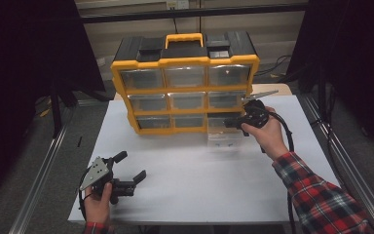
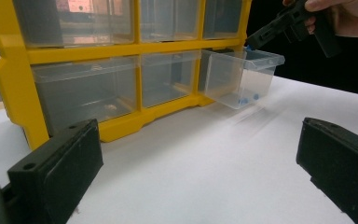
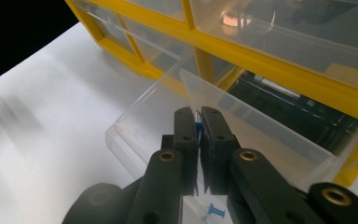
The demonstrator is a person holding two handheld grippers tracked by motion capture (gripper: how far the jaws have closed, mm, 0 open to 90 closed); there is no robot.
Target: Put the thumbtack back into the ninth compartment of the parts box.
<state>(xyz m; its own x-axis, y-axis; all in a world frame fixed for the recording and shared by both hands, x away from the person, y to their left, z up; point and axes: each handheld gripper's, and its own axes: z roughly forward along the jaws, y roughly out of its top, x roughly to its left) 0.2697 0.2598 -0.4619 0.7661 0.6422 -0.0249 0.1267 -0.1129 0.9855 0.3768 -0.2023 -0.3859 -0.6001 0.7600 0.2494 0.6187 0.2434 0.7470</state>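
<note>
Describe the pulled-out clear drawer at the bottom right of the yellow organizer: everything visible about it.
The clear drawer looks like transparent plastic, a rectangular open-topped bin with a rim lip. It is pulled partway out of the bottom-right slot of the yellow organizer, leaving a dark gap behind it. A few blue push pins lie on its floor. The right gripper hangs over it with jaws shut on a small blue piece, seemingly a pin; whether they touch the drawer's wall is unclear.
</note>
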